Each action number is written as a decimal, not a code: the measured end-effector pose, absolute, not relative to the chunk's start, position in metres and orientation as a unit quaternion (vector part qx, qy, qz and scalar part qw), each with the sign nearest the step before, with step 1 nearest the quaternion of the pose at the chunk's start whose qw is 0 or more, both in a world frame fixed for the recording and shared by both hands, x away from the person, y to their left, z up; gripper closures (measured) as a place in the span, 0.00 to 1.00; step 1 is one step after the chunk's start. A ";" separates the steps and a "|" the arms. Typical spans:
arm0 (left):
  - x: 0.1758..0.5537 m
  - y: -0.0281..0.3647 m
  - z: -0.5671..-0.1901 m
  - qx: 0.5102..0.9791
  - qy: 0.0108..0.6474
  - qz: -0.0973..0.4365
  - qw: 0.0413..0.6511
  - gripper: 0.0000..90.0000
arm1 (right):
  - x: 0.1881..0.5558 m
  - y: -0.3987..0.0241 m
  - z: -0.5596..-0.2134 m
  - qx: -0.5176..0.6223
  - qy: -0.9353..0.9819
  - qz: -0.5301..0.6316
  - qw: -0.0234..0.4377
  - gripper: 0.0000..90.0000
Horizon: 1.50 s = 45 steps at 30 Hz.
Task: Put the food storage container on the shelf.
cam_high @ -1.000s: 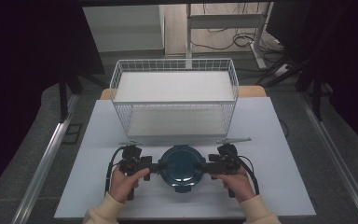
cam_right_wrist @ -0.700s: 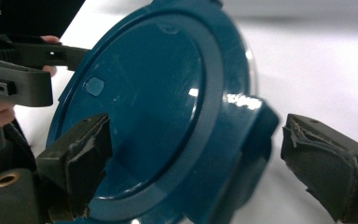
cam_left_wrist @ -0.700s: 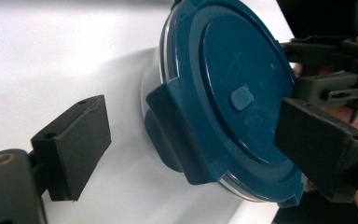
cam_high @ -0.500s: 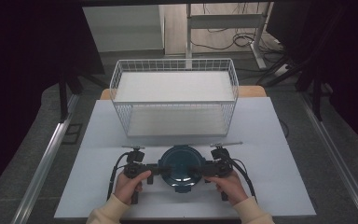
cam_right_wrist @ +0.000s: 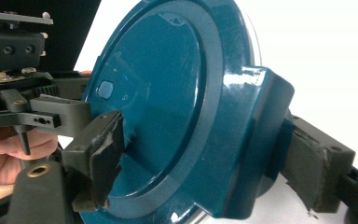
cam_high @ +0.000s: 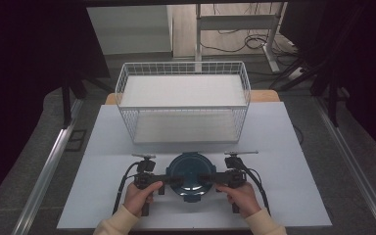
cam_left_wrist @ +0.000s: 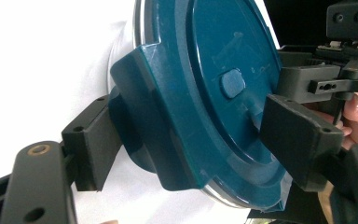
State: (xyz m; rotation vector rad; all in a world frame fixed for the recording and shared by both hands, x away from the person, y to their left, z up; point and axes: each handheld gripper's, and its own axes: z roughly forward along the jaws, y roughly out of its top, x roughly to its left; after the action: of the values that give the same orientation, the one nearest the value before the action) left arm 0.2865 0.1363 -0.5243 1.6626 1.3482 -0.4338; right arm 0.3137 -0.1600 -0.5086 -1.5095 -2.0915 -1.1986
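I see a round dark-teal plastic container with a clip-on lid (cam_high: 190, 176) resting on the white bench (cam_high: 293, 147), near its front edge and midway between my two hands. My left tongs (cam_high: 175, 180) are clenched on a lid clip (cam_left_wrist: 144, 116) at the container's left side, one jaw under the flap and the other on the lid top. My right tongs (cam_high: 204, 178) are grasping the opposite clip (cam_right_wrist: 256, 140) likewise, one jaw on the lid, one outside the flap. Behind the container, well apart, stands a white wire basket (cam_high: 183, 105) holding a pale flat liner
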 end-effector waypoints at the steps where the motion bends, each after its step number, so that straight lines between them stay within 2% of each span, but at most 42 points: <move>1: 0.286 0.137 -0.525 0.672 0.551 -0.178 0.462 0.27 | 0.314 -0.160 -0.508 -0.525 -0.726 -0.417 0.150 0.23; 27: 0.277 0.145 -0.511 0.673 0.547 -0.155 0.473 0.40 | 0.303 -0.169 -0.498 -0.522 -0.709 -0.458 0.127 0.39; 33: 0.273 0.146 -0.503 0.680 0.542 -0.133 0.476 0.43 | 0.299 -0.167 -0.493 -0.508 -0.714 -0.468 0.108 0.41; 45: 0.270 0.148 -0.496 0.679 0.533 -0.131 0.487 0.43 | 0.295 -0.165 -0.483 -0.491 -0.722 -0.480 0.086 0.41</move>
State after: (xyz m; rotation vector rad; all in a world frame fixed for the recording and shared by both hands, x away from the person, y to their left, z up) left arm 0.2698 0.1483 -0.4959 1.6518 1.2974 -0.3181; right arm 0.2950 -0.1647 -0.4827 -1.4635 -2.1518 -1.4301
